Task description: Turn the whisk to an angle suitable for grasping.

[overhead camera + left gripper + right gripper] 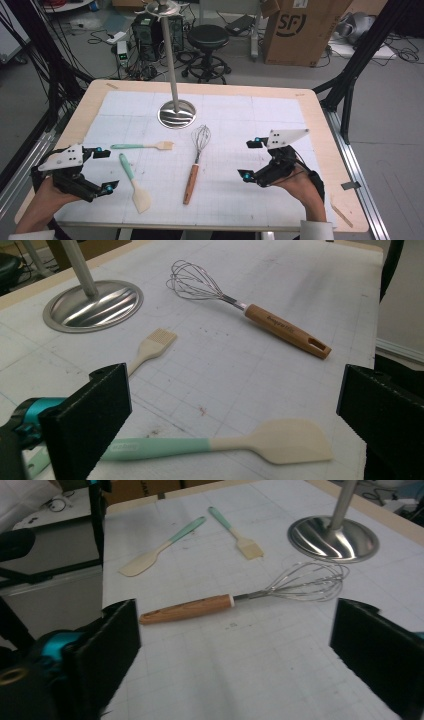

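Left gripper sits at the near left table edge, jaws wide apart, nothing between them. Spatula lies just right of it, mint handle toward the far side, cream blade toward the near edge; in the left gripper view it lies across the gap just ahead of the jaws. Pastry brush lies crosswise just beyond, bristles pointing right. Metal stand sits farther back. Whisk is mid-table, long axis running near-to-far, wires far, wooden handle near. Right gripper is well right of it, jaws wide, holding nothing. In the right gripper view the whisk lies crosswise ahead of the jaws, handle end toward the left jaw. My read: right hand goes for the whisk handle; the jaw gap is already square to that axis.
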Demonstrator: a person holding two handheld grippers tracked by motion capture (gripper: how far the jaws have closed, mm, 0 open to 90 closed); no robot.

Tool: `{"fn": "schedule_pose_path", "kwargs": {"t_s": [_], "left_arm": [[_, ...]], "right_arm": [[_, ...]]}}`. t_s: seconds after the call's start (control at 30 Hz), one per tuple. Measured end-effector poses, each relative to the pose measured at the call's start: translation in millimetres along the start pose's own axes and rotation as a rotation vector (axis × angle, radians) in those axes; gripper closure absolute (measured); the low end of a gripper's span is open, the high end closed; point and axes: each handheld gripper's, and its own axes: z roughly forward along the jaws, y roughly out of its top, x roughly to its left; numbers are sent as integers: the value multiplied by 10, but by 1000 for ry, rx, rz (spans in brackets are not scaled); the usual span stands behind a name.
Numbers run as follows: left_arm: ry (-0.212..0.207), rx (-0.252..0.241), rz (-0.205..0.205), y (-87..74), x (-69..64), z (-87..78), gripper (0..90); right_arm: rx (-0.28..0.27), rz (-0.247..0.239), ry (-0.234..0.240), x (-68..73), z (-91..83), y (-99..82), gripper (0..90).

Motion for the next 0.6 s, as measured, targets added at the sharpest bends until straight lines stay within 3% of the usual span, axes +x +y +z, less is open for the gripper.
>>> {"fn": "schedule_pose_path", "kwargs": {"t_s": [0.23,0.27,0.43,0.6], "left_arm": [[-9,4,6,6,6,32,17],[-12,4,5,4,7,36,17],[-7,5,-4,-3,7,39,17],[-10,6,2,2,8,36,17]], "right_arm": [[44,-28,37,4,184,111,77],[50,-31,51,11,229,141,172],[67,-35,78,12,325,188,186],[110,-57,127,33,454,227,283]]}}
